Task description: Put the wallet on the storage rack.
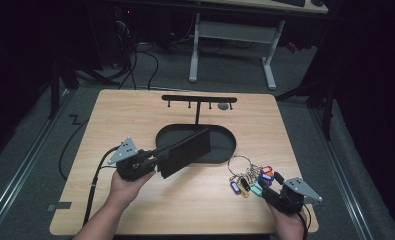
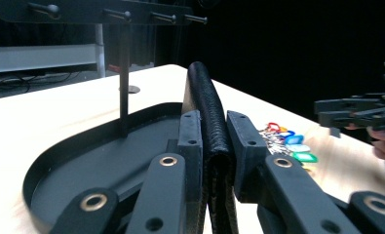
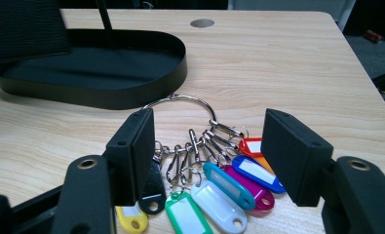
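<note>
Left gripper view: left gripper (image 2: 214, 141) jaws clamp black wallet (image 2: 207, 107).

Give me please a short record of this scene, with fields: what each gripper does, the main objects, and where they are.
left gripper: left gripper shut on the black wallet, holding it over the near edge of the tray
right gripper: right gripper open, jaws on either side of the key ring, not pressing it
key ring: key ring with coloured tags, lying flat on the table right of the tray
tray: black oval tray at mid-table, a hook rack rising from it
</note>
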`<state>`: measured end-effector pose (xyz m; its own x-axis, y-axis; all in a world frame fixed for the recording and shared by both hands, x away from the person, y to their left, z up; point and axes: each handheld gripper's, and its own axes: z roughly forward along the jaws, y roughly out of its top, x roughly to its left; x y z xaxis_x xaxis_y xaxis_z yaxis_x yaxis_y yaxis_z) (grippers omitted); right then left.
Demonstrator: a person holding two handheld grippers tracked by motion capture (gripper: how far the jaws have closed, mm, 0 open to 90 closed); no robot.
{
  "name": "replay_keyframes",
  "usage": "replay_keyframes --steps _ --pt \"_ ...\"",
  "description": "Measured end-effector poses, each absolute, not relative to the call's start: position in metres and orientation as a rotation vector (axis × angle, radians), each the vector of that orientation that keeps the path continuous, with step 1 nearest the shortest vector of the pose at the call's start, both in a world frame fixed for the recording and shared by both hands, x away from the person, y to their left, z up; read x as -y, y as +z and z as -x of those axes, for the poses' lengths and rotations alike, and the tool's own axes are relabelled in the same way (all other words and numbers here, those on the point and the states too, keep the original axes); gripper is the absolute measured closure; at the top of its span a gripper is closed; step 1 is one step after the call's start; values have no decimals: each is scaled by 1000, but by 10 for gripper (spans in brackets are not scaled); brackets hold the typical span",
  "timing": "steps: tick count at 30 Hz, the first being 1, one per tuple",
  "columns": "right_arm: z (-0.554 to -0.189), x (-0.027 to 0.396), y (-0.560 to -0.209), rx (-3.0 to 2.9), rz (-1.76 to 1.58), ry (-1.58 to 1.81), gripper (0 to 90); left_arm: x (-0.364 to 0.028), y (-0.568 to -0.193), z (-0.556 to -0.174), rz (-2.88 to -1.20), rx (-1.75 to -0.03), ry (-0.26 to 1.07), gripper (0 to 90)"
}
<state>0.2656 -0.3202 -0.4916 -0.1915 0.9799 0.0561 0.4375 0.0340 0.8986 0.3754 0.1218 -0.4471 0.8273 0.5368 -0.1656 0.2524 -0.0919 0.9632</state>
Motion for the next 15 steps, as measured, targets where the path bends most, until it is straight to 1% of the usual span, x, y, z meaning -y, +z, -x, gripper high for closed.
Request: replay_keyframes --steps 10,15 --pt "-266 323 -494 -1698 -1453 1114 378 -96 -459 -413 -1697 -644 266 777" --pt "-266 322 -493 -1702 -1451 1118 379 -87 -465 -421 -1710 -648 268 777"
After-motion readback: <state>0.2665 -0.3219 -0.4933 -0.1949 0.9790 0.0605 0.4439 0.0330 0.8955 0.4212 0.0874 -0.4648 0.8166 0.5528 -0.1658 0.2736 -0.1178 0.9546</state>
